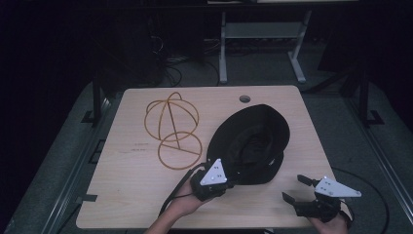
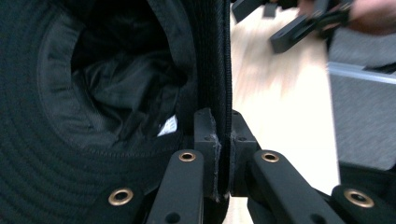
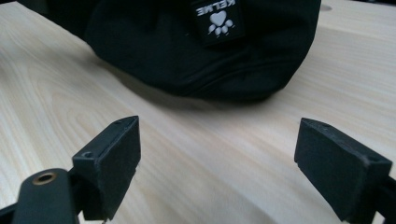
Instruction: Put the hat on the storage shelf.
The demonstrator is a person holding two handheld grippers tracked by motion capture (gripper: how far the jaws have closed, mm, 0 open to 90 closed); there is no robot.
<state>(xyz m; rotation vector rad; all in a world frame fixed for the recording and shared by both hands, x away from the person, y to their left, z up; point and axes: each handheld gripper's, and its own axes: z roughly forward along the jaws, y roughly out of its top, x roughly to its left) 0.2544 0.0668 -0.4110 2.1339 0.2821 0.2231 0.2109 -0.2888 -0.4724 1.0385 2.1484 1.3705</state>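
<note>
Left tongs [image 2: 223,140] clamp hat [image 1: 253,141] brim; crown interior dark.

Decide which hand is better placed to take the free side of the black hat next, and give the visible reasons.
Right, probably. The right tool is open and empty beside the black hat, its jaws facing the hat's side in the right gripper view. The left tool is already shut on the hat's brim, so it is occupied.
</note>
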